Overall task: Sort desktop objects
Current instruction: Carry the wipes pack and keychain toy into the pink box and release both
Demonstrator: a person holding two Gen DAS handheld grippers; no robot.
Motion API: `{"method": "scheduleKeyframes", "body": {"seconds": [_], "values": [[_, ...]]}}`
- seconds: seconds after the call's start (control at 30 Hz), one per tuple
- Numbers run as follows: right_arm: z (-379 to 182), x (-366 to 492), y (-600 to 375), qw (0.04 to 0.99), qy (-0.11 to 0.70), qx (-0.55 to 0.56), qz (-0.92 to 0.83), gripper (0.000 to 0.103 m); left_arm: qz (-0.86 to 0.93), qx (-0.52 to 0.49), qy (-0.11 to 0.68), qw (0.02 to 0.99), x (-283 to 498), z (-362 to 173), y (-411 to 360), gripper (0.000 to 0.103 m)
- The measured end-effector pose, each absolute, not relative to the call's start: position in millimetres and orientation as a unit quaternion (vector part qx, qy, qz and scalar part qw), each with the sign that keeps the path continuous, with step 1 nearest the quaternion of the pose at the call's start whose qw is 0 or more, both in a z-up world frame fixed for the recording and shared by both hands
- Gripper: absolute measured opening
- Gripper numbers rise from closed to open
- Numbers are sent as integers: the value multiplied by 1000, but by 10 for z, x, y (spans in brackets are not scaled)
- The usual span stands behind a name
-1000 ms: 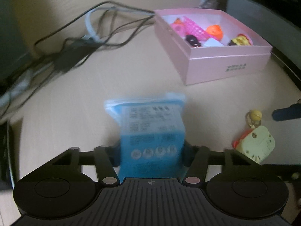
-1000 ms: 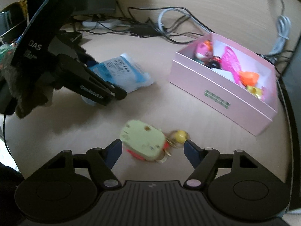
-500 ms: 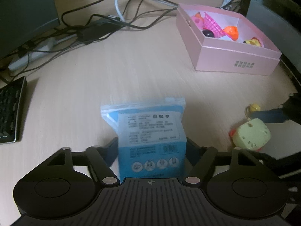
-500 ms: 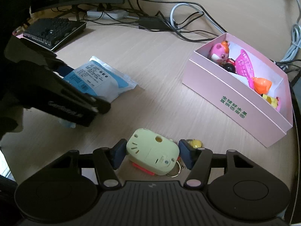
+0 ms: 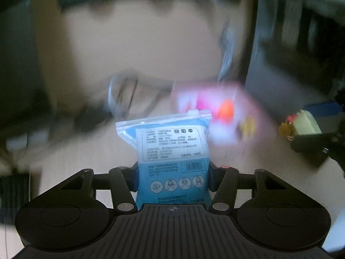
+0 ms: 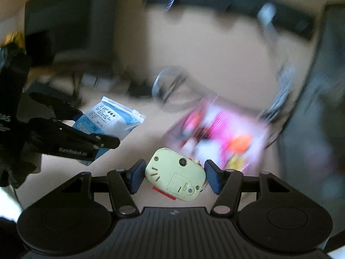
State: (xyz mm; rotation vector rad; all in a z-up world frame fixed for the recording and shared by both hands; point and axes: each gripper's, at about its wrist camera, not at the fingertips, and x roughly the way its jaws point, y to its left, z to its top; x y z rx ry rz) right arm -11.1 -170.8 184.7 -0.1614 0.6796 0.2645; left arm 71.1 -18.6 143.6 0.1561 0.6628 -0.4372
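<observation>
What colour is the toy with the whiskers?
Pale yellow plastic toy with a red edge, clearest in the right wrist view.

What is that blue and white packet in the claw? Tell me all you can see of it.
The packet is a soft, flat plastic pouch, white above and blue below, with a clear zip seal along its top edge. It carries small printed text, a barcode and four round face pictograms. It stands upright, pinched at its lower sides by the left claw, with its top free.

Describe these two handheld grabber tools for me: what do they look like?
Both are matte black plastic: a ribbed central body with a round disc on each side and angled link bars with silver pivot screws. The right gripper has dark blue pads. The left gripper carries white "GenRobot.AI" lettering, readable from the right wrist view.
</observation>
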Motion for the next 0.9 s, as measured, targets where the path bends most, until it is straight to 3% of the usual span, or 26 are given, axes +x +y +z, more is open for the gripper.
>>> {"method": "scheduleKeyframes", "body": {"seconds": [0.13, 0.3, 0.4, 0.47, 0.67, 0.9], "values": [[2292, -170, -1957, 954, 273, -85, 92, 60, -246, 74, 285, 924, 1024, 1713, -548, 59], [2388, -136, -2180, 963, 252, -76, 53, 60, -300, 89, 286, 906, 1444, 1587, -1186, 60], [2311, -89, -2310, 962, 261, -62, 40, 60, -311, 114, 315, 889, 1669, 1284, -1546, 74], [2212, -6, -2371, 960, 273, -55, 36, 60, -299, 135, 342, 881, 1753, 1060, -1675, 77], [2044, 92, -2579, 955, 294, -24, 41, 60, -273, 111, 371, 881, 1474, 911, -1302, 95], [1938, 702, -2635, 948, 311, 41, 59, 60, -203, 42, 418, 885, 1121, 827, -656, 95]]}}
